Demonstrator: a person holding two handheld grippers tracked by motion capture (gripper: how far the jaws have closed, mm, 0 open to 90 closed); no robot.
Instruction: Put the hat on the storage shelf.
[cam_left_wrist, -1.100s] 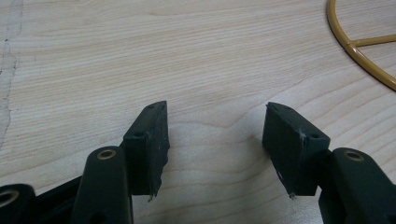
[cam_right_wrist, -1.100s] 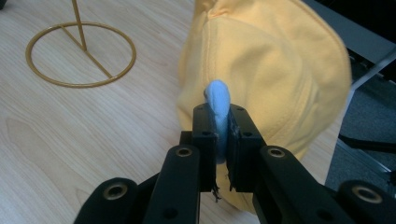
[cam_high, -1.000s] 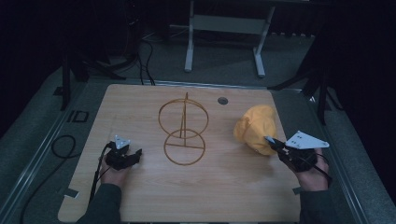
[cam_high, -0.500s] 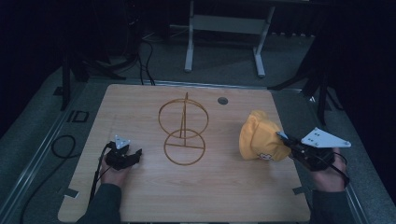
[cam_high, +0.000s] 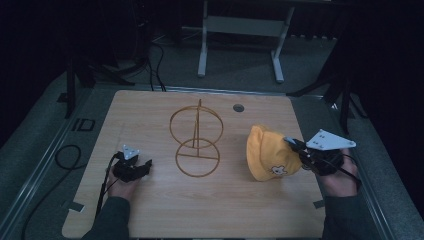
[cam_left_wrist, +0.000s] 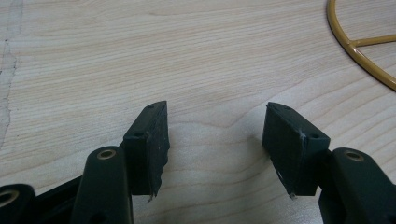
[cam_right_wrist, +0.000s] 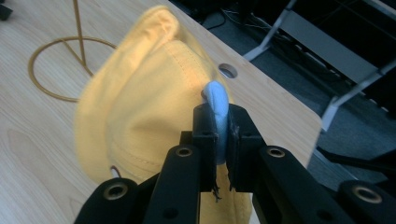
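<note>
With my right claw (cam_right_wrist: 223, 140) pinched tight on the yellow hat's (cam_high: 270, 152) pale edge, just off the bench (cam_high: 150, 115) right of the wire stand (cam_high: 196, 137), I should lift steadily, left claw (cam_left_wrist: 215, 140) wide and idle.

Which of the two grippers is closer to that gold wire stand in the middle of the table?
Left. The left gripper rests open on the table just left of the wire stand. The right gripper is farther off to its right, clamped on the yellow hat.

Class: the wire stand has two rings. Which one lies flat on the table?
The lower ring, nearest the person. It lies flat as the stand's base, with a crossbar; the upper ring stands upright on the post.
</note>
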